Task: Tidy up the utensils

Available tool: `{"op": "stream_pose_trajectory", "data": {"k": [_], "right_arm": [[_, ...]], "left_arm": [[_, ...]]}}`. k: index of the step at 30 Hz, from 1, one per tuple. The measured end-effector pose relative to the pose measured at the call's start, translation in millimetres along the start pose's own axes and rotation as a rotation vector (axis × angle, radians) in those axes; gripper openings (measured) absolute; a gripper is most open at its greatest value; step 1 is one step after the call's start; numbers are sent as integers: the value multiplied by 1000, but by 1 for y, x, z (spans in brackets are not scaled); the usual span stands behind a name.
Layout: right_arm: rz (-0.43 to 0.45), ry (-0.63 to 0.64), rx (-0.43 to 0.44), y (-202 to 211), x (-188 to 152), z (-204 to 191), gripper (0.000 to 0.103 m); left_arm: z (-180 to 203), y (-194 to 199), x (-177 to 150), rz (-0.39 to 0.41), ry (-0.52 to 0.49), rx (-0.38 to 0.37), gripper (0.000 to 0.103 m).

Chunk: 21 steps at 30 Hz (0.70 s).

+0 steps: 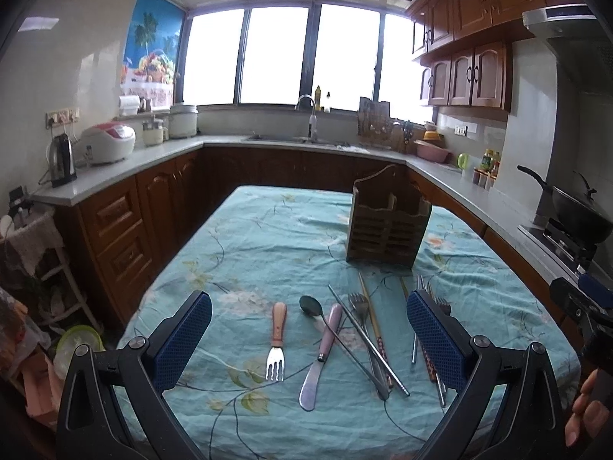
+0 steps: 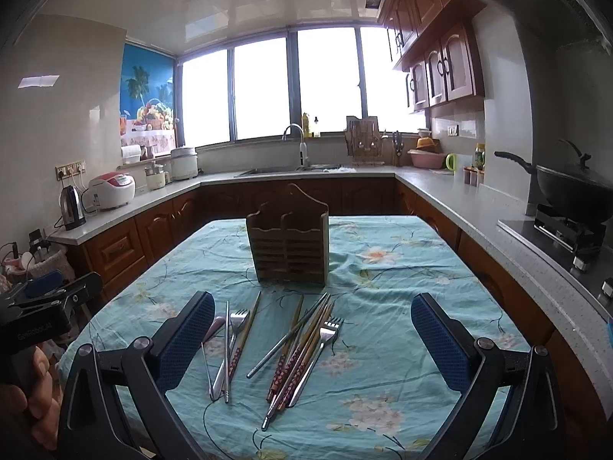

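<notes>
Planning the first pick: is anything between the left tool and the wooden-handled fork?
Nothing visible. The left tool is open above the tablecloth, and the wooden-handled fork lies alone between its fingers' line, apart from the butter knife beside it.

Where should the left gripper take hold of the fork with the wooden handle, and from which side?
Grip the fork with the wooden handle at its handle, coming from above with the left gripper. It lies flat and alone on the floral tablecloth, tines toward the camera; the handle is thicker than the flat metal tines.
</notes>
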State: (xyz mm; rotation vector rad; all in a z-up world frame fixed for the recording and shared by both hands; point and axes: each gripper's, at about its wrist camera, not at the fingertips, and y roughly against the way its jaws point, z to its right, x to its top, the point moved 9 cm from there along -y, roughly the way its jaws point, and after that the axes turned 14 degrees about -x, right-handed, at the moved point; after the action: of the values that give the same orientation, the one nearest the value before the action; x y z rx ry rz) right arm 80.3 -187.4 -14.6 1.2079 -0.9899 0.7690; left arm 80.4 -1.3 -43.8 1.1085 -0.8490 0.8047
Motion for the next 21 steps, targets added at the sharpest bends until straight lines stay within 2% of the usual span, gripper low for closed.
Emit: {"op": "stream_pose_trajectory", "data": {"k": [5, 13, 21], "right_arm": [[-37, -9, 1, -12, -3, 3, 103], [-114, -1, 33, -38, -13, 0, 102], [-224, 1, 57, -75, -26, -5, 88]], "left_arm": [[-8, -21, -3, -74, 33, -35, 102], [-19, -51, 4, -162, 56, -50, 102], [-21, -89, 15, -231, 75, -87, 94]]}}
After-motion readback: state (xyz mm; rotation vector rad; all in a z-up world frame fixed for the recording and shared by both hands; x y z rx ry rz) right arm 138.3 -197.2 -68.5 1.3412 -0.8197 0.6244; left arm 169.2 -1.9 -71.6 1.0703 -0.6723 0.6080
